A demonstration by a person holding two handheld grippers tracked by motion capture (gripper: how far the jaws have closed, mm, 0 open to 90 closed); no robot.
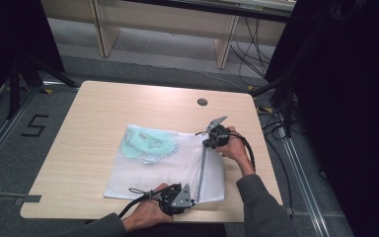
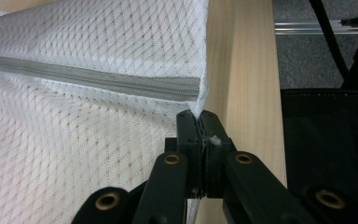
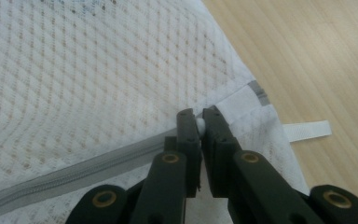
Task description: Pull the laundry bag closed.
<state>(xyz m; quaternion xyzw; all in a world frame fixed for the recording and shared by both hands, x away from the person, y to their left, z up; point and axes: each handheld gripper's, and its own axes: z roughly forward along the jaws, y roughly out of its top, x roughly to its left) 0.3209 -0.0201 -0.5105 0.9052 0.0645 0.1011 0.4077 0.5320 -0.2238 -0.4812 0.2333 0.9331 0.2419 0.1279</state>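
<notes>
High view: white mesh laundry bag point(image 1: 163, 165) lying flat at table point(image 1: 103, 106) centre-right, pale green garment point(image 1: 145, 143) inside. Left gripper point(image 2: 199, 122) clamps its near zipper point(image 2: 98, 80) corner; right gripper point(image 3: 199, 122) pinches the white zipper pull point(image 3: 199, 124) at the far end. Judged light, limp, snag-prone; best held at seams.

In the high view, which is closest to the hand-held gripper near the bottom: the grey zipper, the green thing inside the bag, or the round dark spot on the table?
From the left hand-held gripper, which pinches the mesh laundry bag at its near corner:
1. Grey zipper, just beyond it, along the bag's right side.
2. Green item, inside the bag, far left part.
3. Round dark spot, near the table's far edge.
</notes>
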